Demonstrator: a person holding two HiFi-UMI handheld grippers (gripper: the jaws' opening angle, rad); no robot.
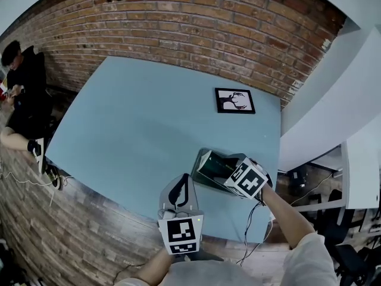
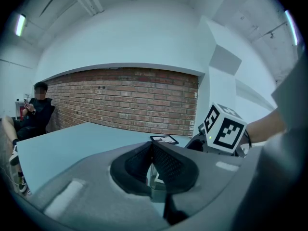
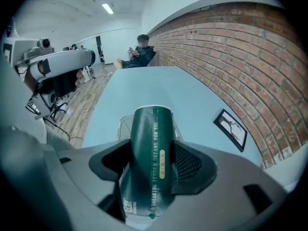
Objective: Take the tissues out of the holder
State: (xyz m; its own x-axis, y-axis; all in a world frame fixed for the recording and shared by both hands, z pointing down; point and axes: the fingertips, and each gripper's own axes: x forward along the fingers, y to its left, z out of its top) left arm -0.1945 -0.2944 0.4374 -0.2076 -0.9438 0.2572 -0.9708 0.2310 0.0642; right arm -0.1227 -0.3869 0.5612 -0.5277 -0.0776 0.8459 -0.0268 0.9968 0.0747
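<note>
Tongs on the right hand [image 3: 153, 154] are clamped on a dark green tissue pack [image 3: 151, 121]. Both pads press its sides, and the jaws stand wide because the pack is bulky. The pack runs lengthwise between them, its far end pointing toward the clear plastic holder [image 3: 122, 125], whose rim shows on either side just beyond it. In the head view the green pack sits low inside the holder's walls, with the right marker cube [image 1: 245, 179] right beside it.

Left tongs [image 2: 153, 161] are drawn nearly together, their far tips meeting. A thin, pale, clear piece shows in the narrow gap. It looks like an edge of the holder, pinched to keep it steady, though that reading is not certain.

The holder stands near the front edge of the blue table [image 1: 143, 124], well apart from a small framed picture [image 1: 234, 100] farther back. A seated person [image 1: 22, 79] is off to the side by the brick wall.

Judging from this, the task is about midway. The grip on the 1 visible pack is made, and it seems partly raised, but it is not yet clear of the holder. What is left is to draw it fully out and set it on the table. Whether more tissues lie underneath cannot be told.
</note>
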